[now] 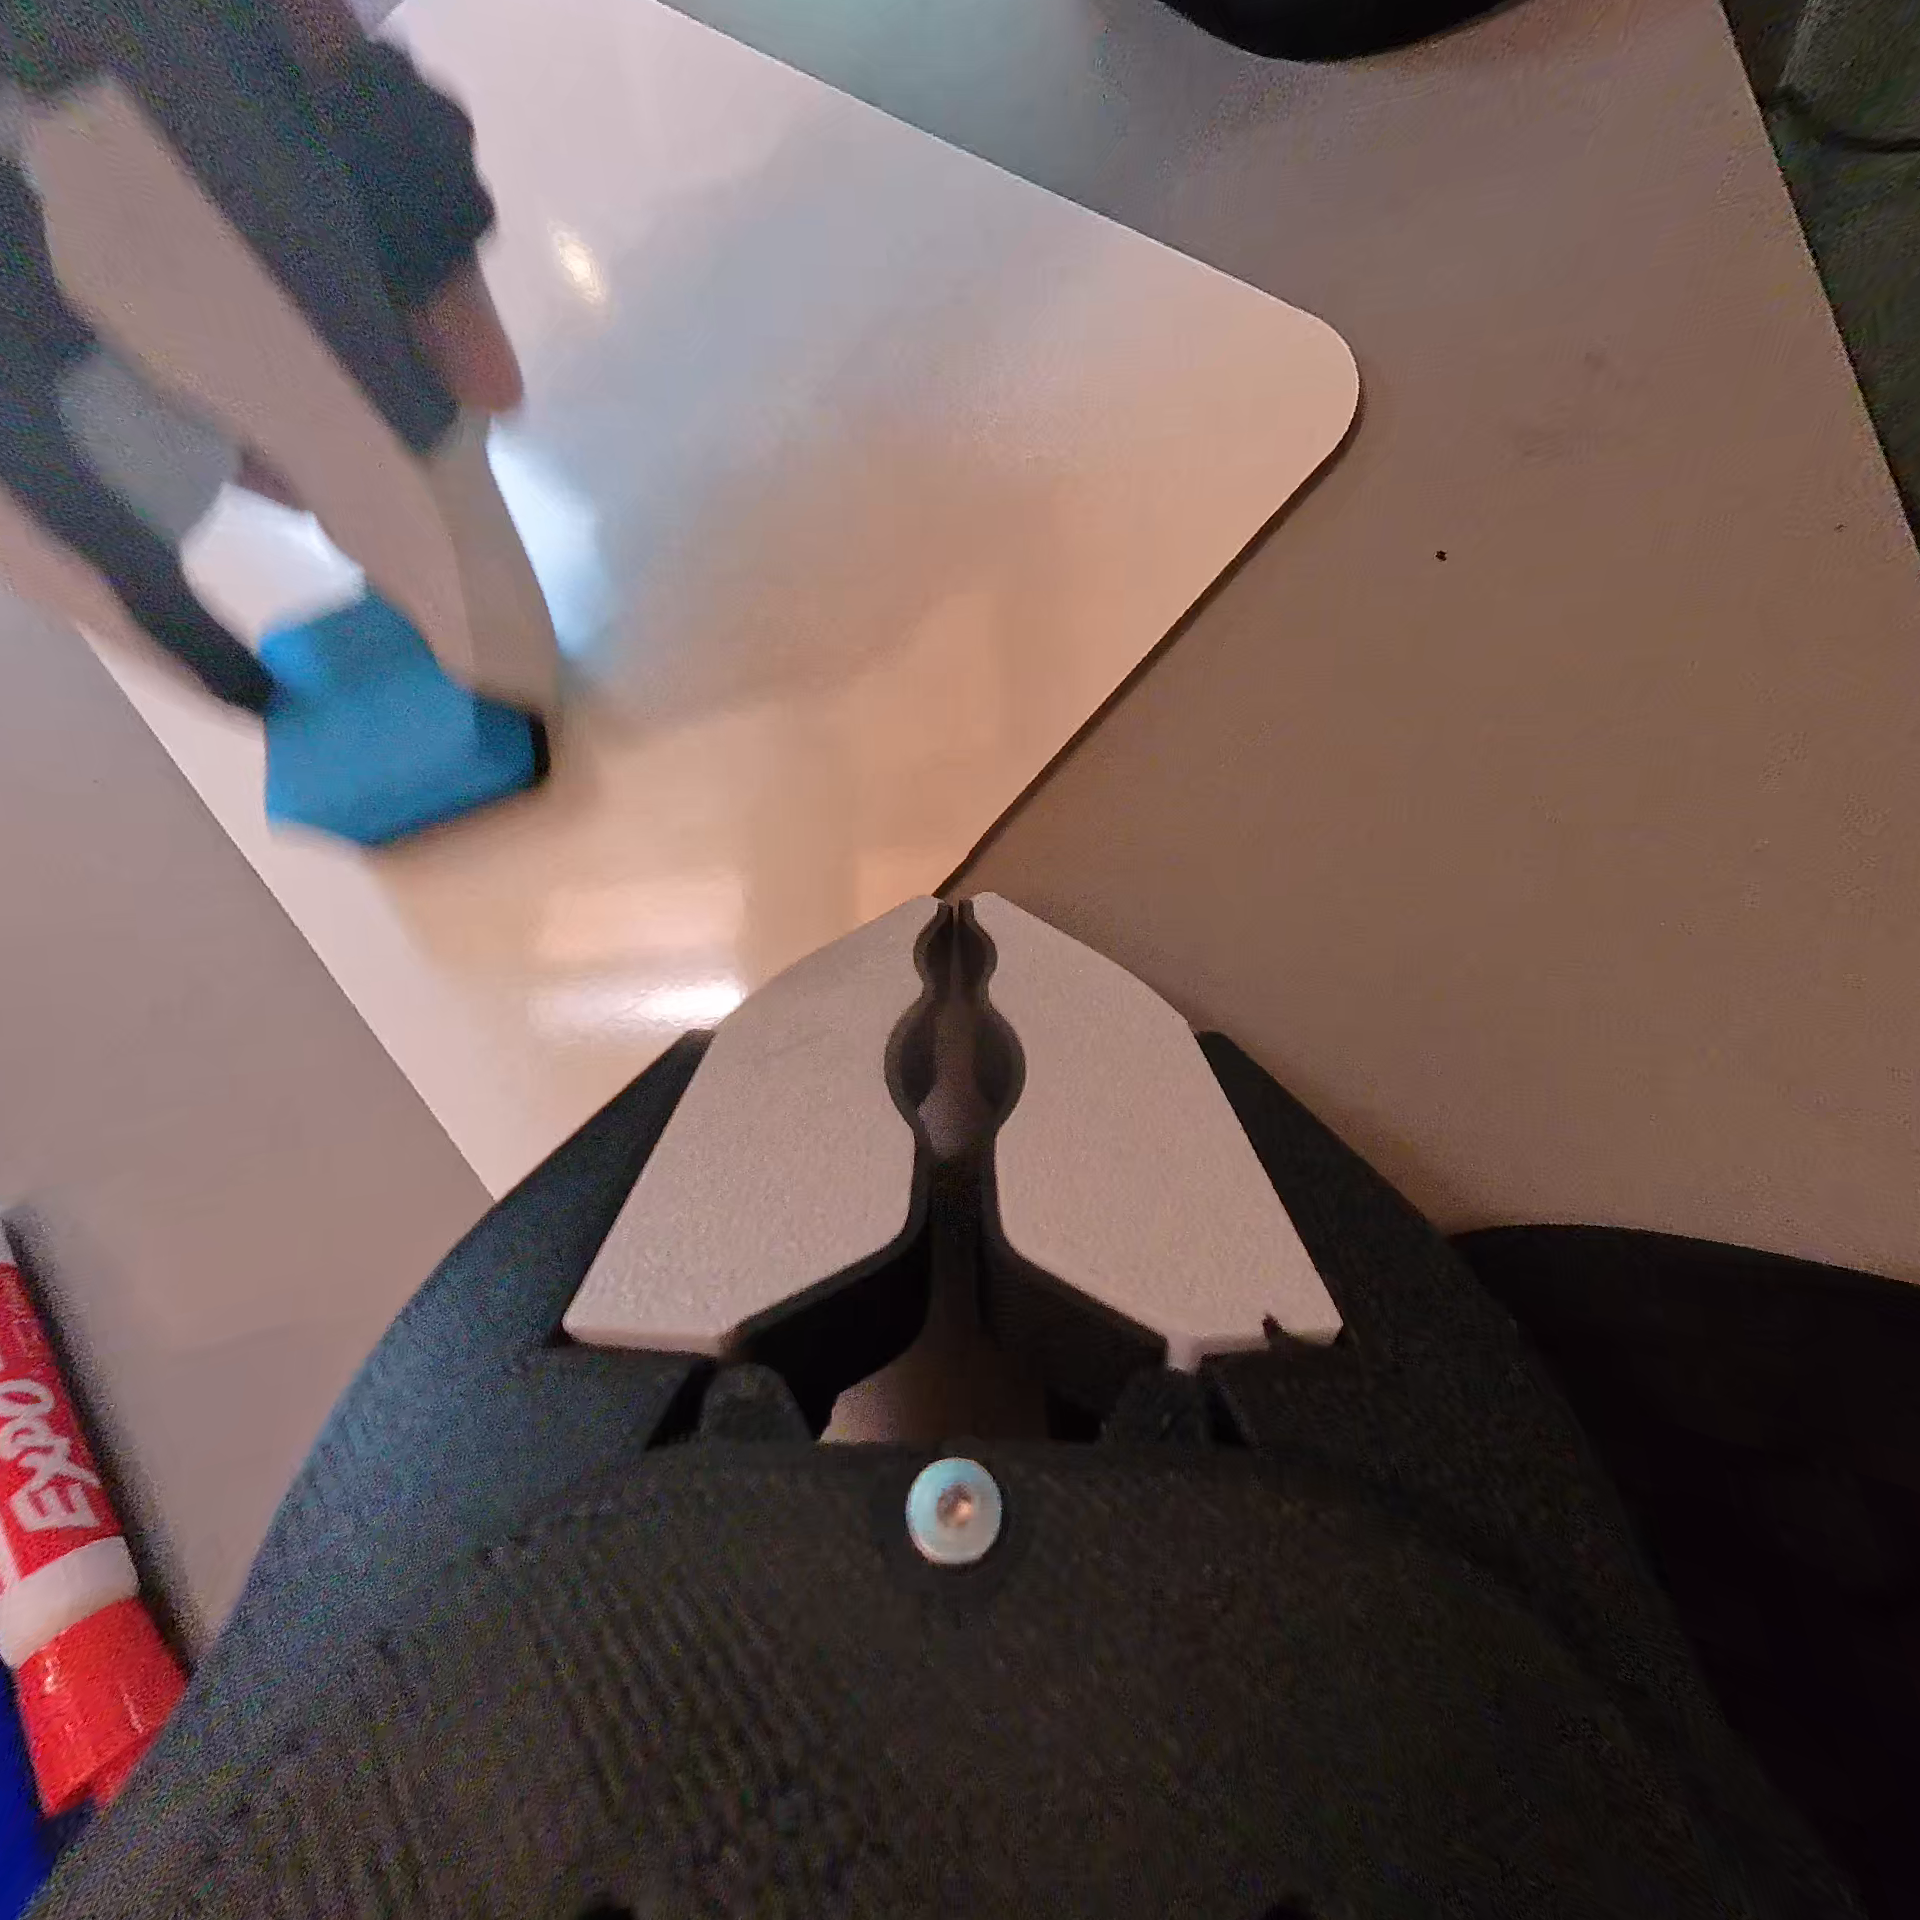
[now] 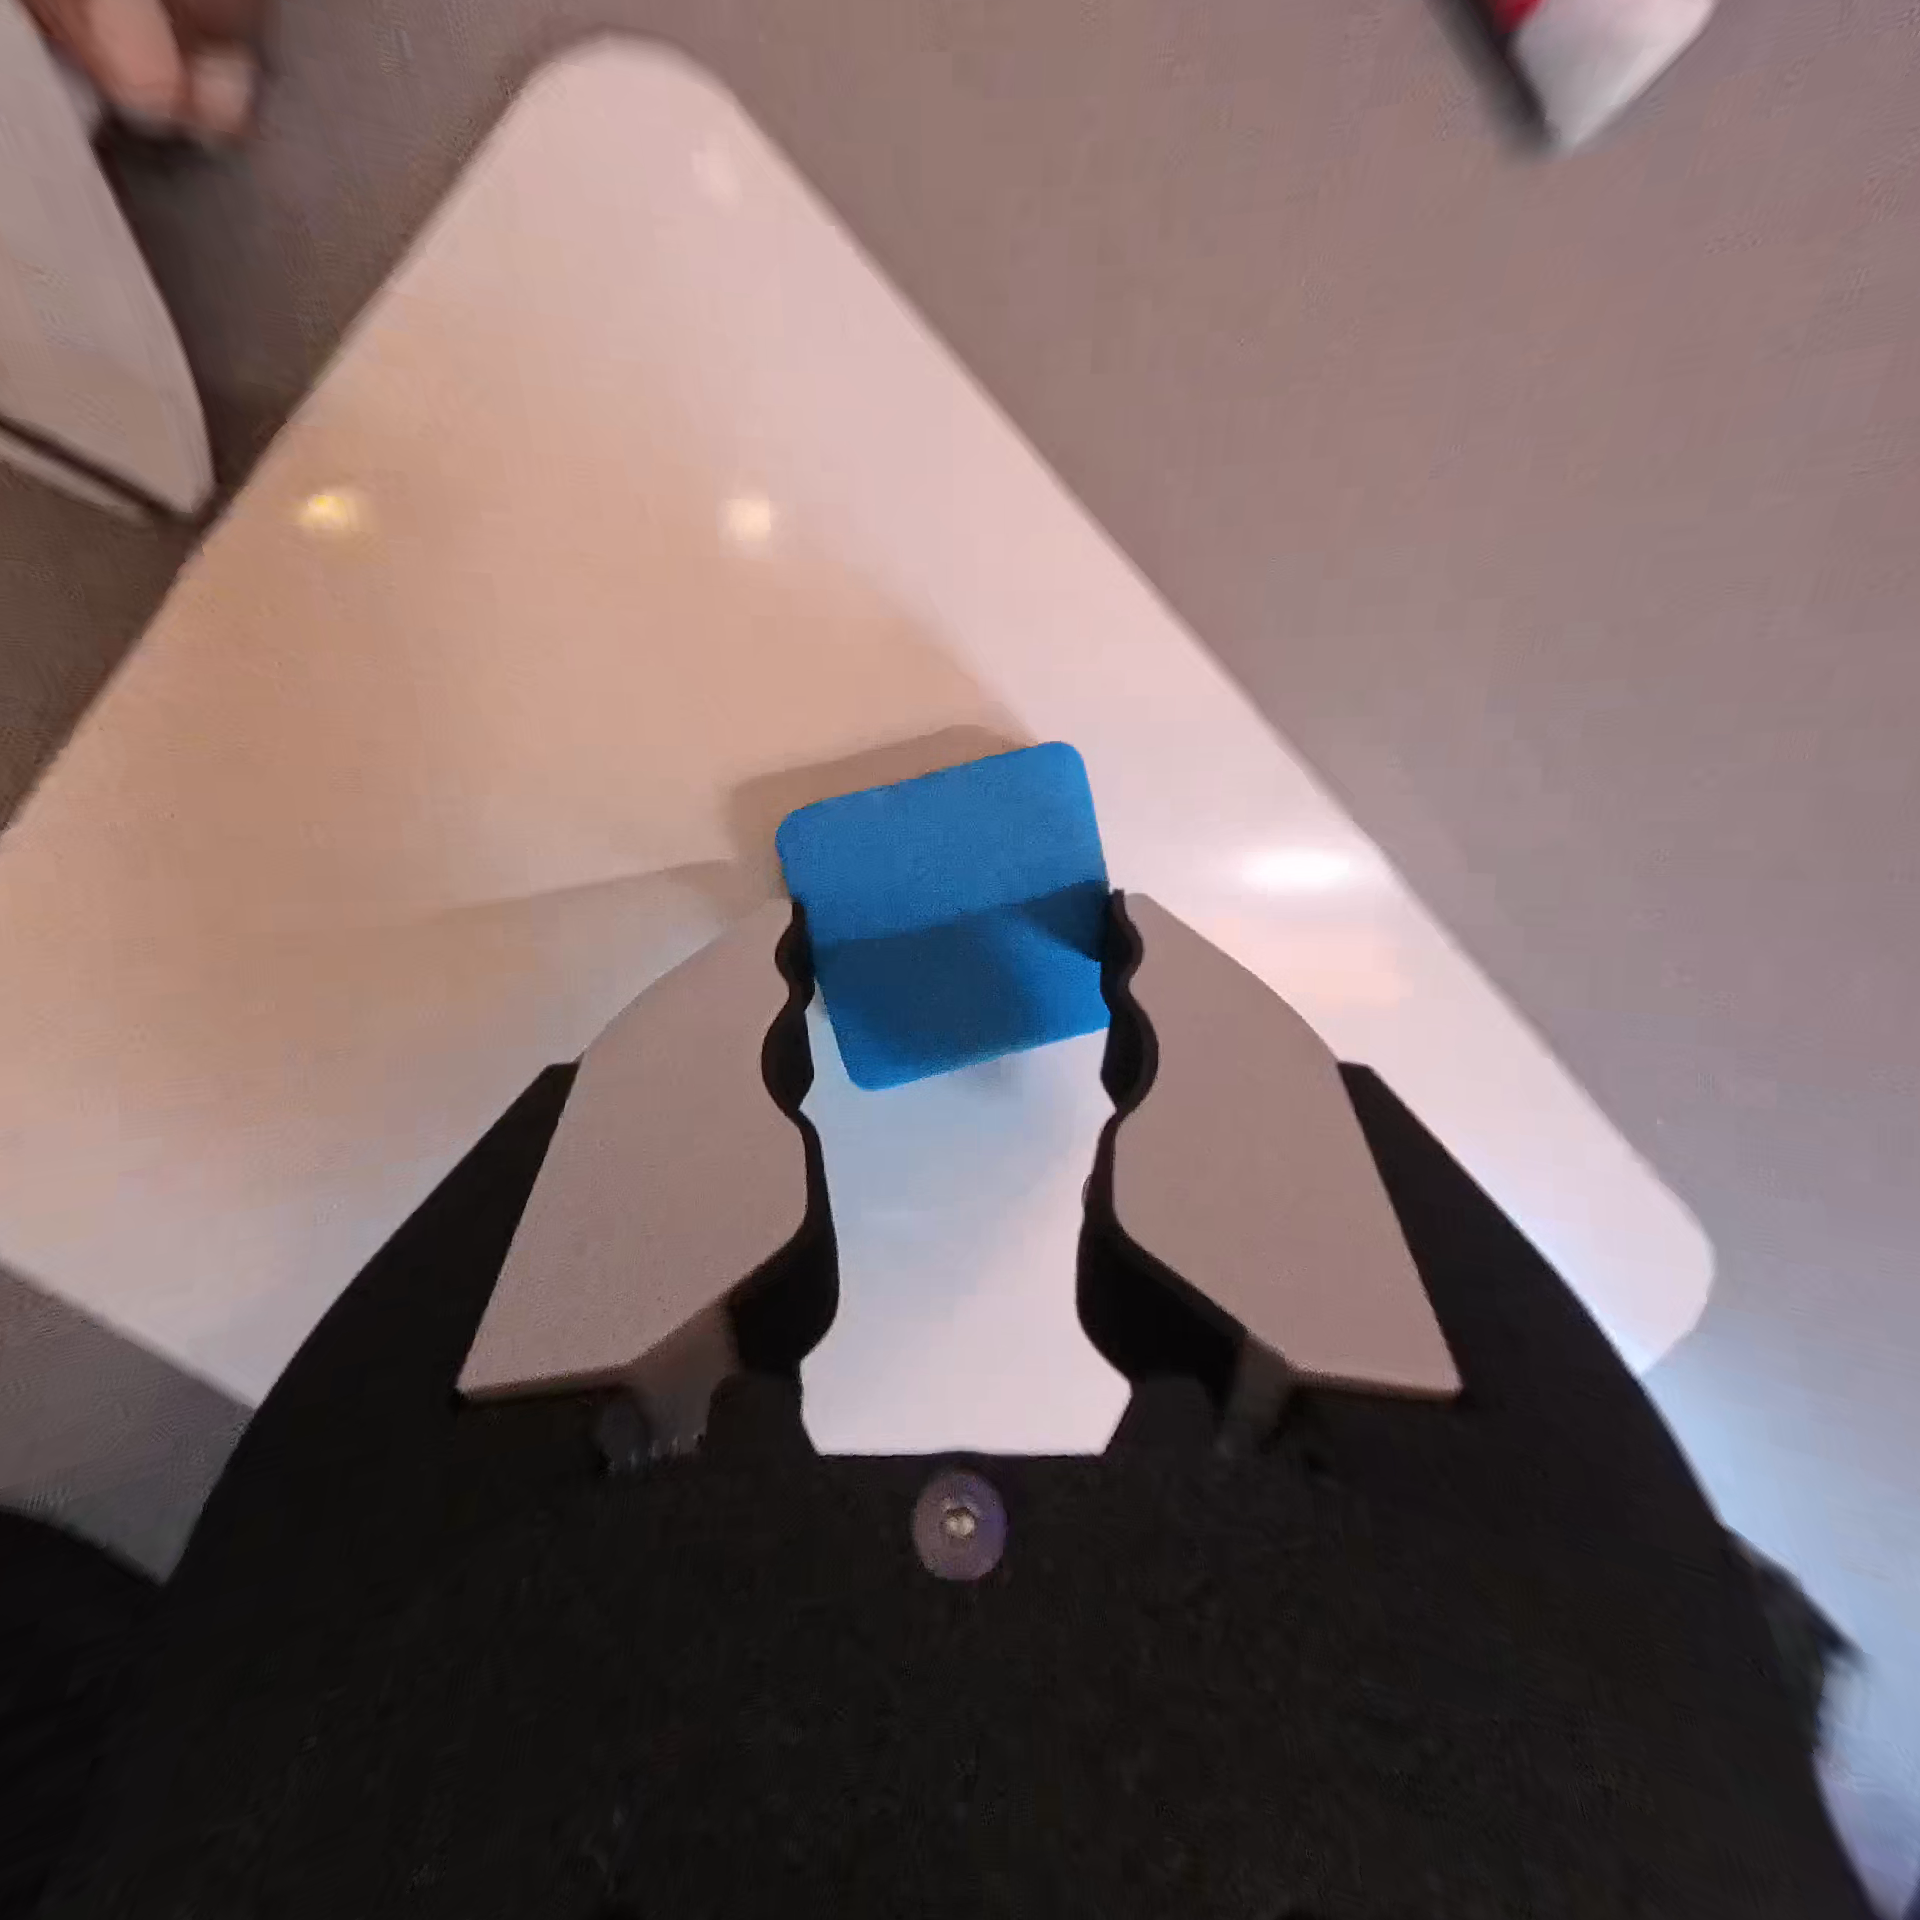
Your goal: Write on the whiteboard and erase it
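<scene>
A white whiteboard [image 1: 831, 499] with rounded corners lies flat on the grey table; no marks show on it in either view. My right gripper [image 2: 951, 914] is shut on a small blue eraser [image 2: 935, 862] and presses it on the whiteboard [image 2: 520, 623]. In the left wrist view the same gripper [image 1: 405, 707] is blurred over the board's left part, with the eraser [image 1: 384, 748] between its fingers. My left gripper [image 1: 958, 906] is shut and empty, its tips at the board's near edge.
A red marker [image 1: 62, 1558] lies at the lower left beside my left gripper, with something blue below it. The marker also shows at the top right of the right wrist view [image 2: 1590, 62]. A person's hand [image 2: 156, 62] is at the top left. The grey table [image 1: 1558, 727] surrounds the board.
</scene>
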Demonstrator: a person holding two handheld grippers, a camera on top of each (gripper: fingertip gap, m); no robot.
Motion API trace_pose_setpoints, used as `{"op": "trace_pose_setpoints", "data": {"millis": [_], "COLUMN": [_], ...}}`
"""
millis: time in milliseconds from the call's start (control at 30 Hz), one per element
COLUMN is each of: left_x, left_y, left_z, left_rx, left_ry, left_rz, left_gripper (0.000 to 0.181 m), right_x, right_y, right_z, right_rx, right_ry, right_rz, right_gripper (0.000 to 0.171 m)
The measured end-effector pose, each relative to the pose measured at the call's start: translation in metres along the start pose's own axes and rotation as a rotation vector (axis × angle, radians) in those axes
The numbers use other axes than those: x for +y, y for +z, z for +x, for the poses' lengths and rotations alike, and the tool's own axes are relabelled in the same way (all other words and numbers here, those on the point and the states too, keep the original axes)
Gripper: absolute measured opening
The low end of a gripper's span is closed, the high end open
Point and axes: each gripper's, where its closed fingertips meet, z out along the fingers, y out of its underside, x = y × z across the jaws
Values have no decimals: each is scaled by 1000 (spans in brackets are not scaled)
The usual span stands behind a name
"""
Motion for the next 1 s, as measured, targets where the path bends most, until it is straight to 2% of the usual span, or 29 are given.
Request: {"op": "trace_pose_setpoints", "data": {"millis": [67, 100, 167, 200, 267, 333, 367, 433, 467, 533, 600, 733, 800, 900, 1000], "left_x": [-1, -1, -1, -1, -1, -1, -2, -3, -3, -4, -6, -14, -19, -21, -17], "left_y": [0, 0, 0, -1, -1, -1, -1, -1, -2, -3, -4, -10, -17, -26, -30], "left_z": [4, 5, 4, 4, 4, 4, 4, 8, 8, 7, 9, 2, -5, -21, -31], "left_rx": [27, 32, 26, 22, 24, 20, 23, 63, 66, 65, 107, 128, 111, 37, 12], "left_ry": [5, -1, 4, 3, -2, 2, -4, -22, -30, -36, -77, -146, -179, -195, -228], "left_rz": [9, 10, 8, 8, 8, 8, 10, 28, 30, 51, 86, 168, 216, 263, 272], "left_gripper": [0, 0, 0, 1, 2, 2, 2, 0, 0, 5, 12, 24, 25, 29, 32], "right_x": [-45, -54, -38, -21, 8, 0, -17, -49, -48, -20, 17, 96, 126, 149, 168], "right_y": [13, 14, 6, 0, -5, 0, 6, 11, 8, -6, -21, -56, -64, -58, -40], "right_z": [-31, -56, -81, -74, -25, 4, -1, -51, -74, -95, -64, 92, 157, 199, 205], "right_rx": [-47, -77, -112, -118, -32, 4, 13, -62, -105, -176, -119, 177, 269, 278, 250], "right_ry": [-113, -179, -262, -229, -90, 16, -16, -152, -217, -262, -165, 212, 436, 646, 701], "right_rz": [86, 95, 57, 33, -36, -2, 36, 128, 124, 43, -31, -92, -55, -48, -125], "right_gripper": [54, 54, 55, 55, 54, 54, 54, 54, 54, 55, 55, 55, 55, 55, 56]}}
